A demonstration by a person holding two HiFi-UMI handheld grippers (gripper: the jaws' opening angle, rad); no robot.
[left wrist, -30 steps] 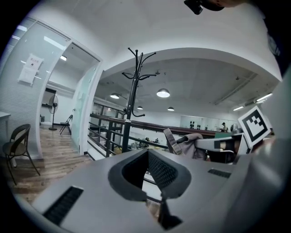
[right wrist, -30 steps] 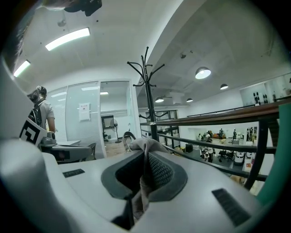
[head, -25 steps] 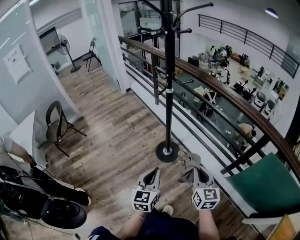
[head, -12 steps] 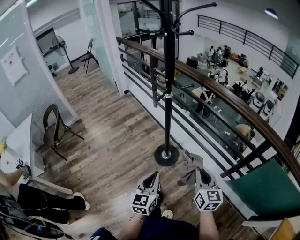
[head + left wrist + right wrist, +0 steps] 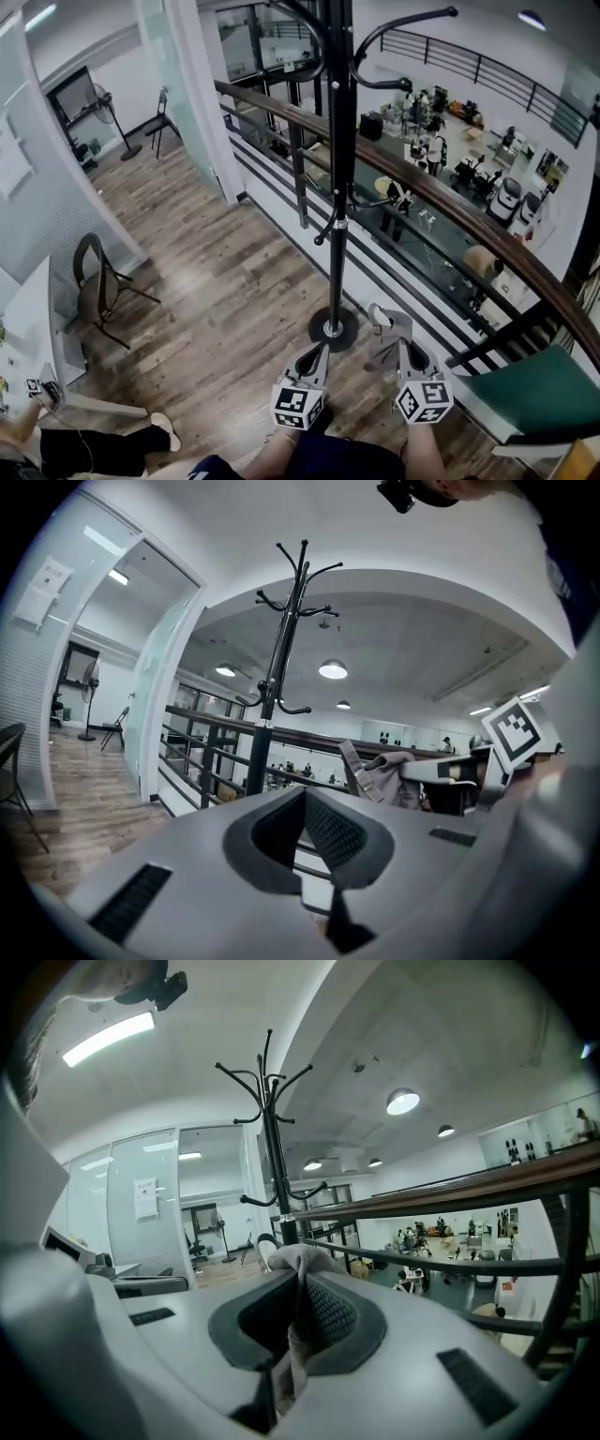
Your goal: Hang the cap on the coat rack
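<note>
One fold of the cap (image 5: 387, 330) is pinched by the right gripper (image 5: 396, 345) (left gripper (image 5: 317, 354) pressed together, empty), so it could be tugged loose on the twelve-o'clock coat rack (image 5: 339, 187).

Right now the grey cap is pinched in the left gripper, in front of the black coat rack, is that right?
Not quite. The grey cap is pinched in the right gripper, not the left, in front of the black coat rack. The right gripper view shows its fabric clamped between those jaws; the left gripper holds nothing.
</note>
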